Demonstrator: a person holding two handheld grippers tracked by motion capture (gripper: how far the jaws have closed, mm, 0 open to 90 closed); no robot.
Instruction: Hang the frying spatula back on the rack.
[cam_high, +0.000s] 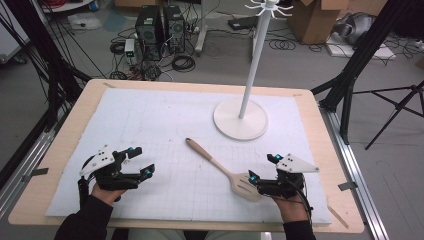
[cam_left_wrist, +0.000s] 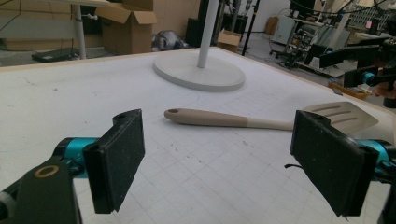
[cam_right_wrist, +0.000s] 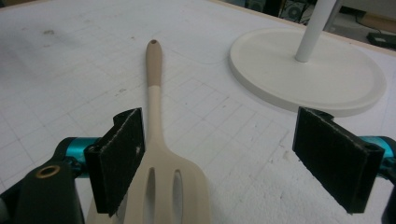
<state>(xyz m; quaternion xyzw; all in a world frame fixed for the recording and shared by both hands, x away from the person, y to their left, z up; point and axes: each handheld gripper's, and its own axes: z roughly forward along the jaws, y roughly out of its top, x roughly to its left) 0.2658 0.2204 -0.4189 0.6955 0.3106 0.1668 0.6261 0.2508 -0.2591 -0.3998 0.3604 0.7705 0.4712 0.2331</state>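
Right hand-held gripper (cam_high: 261, 168) low at the desk's (cam_high: 60, 150) near right edge, forearm entering from below, jaws spread wide, empty, over the slotted blade of the spatula (cam_high: 220, 167). Spatula flat on the white mat (cam_high: 150, 125), handle angled toward the stand (cam_high: 241, 119). Left hand-held gripper (cam_high: 140, 160) wide open, empty, well apart.

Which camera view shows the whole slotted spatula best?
The high view: the spatula lies whole on the mat. The left gripper view hides part of its blade behind a jaw; the right gripper view cuts off the blade's end.
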